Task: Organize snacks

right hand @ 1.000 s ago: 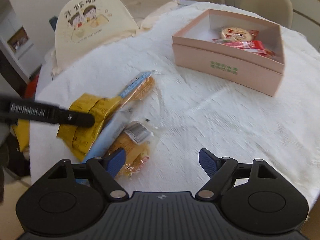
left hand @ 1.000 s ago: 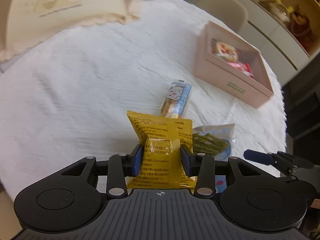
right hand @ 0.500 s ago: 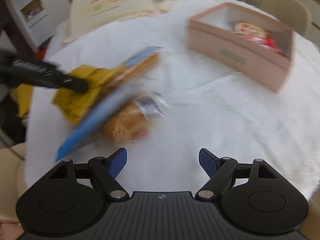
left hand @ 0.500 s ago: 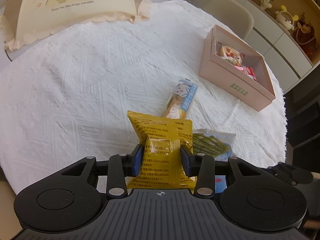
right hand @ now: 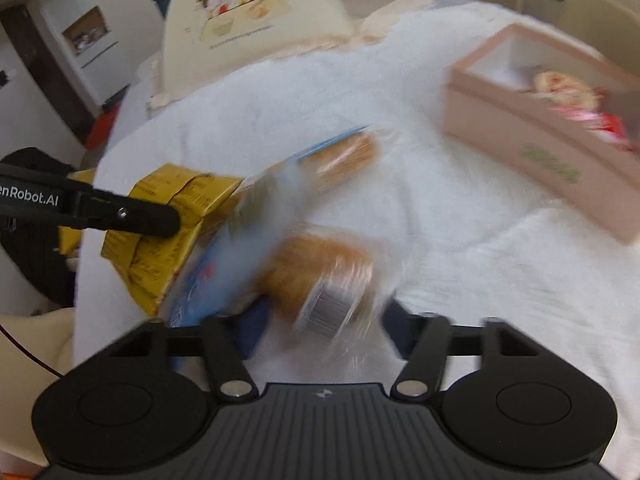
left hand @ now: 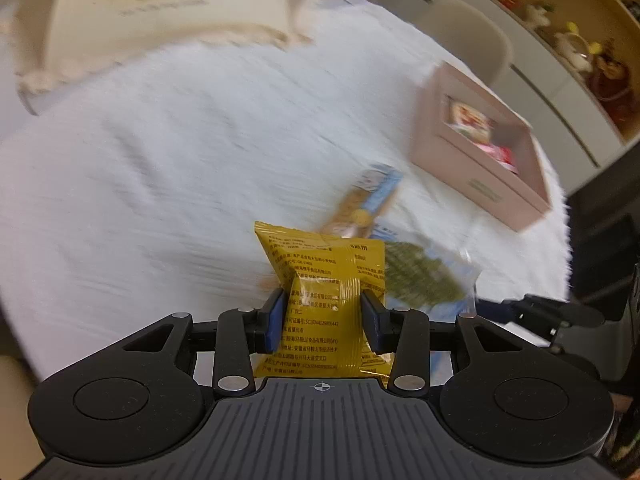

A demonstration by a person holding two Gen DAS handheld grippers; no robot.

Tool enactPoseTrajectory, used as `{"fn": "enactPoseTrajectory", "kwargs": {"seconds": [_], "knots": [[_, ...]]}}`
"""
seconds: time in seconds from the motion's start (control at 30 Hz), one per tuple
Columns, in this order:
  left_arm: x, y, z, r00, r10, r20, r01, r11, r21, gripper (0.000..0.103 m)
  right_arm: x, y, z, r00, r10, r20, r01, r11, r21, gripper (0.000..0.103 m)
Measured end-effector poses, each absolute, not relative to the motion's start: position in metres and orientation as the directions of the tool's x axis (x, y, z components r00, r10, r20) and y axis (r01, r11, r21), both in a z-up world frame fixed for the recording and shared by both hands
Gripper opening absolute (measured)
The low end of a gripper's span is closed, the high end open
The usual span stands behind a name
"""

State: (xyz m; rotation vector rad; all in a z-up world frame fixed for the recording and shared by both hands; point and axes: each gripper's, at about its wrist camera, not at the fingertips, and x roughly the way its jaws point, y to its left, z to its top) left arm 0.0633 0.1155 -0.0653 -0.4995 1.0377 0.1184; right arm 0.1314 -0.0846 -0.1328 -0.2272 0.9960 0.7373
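Transport is the step: in our left wrist view the left gripper (left hand: 322,316) pinches the yellow packet (left hand: 320,280), short of the pink box (left hand: 476,156). In our right wrist view the right gripper (right hand: 320,336) gapes around a wrapped bun (right hand: 320,276) near that box (right hand: 540,152); next we must close.

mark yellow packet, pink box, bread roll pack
yellow packet (left hand: 316,292), left wrist view, printed middle.
pink box (right hand: 532,152), right wrist view, front wall.
bread roll pack (right hand: 320,268), right wrist view, brown roll.
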Motion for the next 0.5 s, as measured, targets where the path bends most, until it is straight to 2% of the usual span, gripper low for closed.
{"fn": "enactPoseTrajectory", "kwargs": {"seconds": [0.07,0.17,0.23,0.33,0.43,0.5], "knots": [[0.072,0.105,-0.068,0.512,-0.184,-0.839,-0.29,0.882,-0.37,0.044,0.138,-0.105,-0.13,0.409,0.35,-0.843,-0.602,0.797,0.038,0.045],[0.089,0.086,-0.074,0.496,-0.24,-0.835,-0.233,0.889,-0.394,0.044,0.149,-0.135,-0.127,0.464,0.242,-0.852,-0.531,0.846,-0.049,0.045],[0.095,0.078,-0.078,0.487,-0.258,-0.834,-0.212,0.892,-0.4,0.044,0.15,-0.149,-0.12,0.437,0.274,-0.856,-0.528,0.849,0.003,0.046],[0.096,0.076,-0.077,0.49,-0.249,-0.835,-0.214,0.895,-0.392,0.044,0.139,-0.144,-0.118,0.42,0.33,-0.845,-0.57,0.821,0.038,0.056],[0.093,0.085,-0.076,0.485,-0.208,-0.849,-0.235,0.904,-0.356,0.044,0.127,-0.123,-0.12,0.398,0.41,-0.821,-0.604,0.791,0.102,0.057],[0.089,0.096,-0.076,0.484,-0.187,-0.855,-0.255,0.904,-0.342,0.044,0.131,-0.111,-0.118,0.388,0.456,-0.801,-0.552,0.811,0.195,0.058]]}}
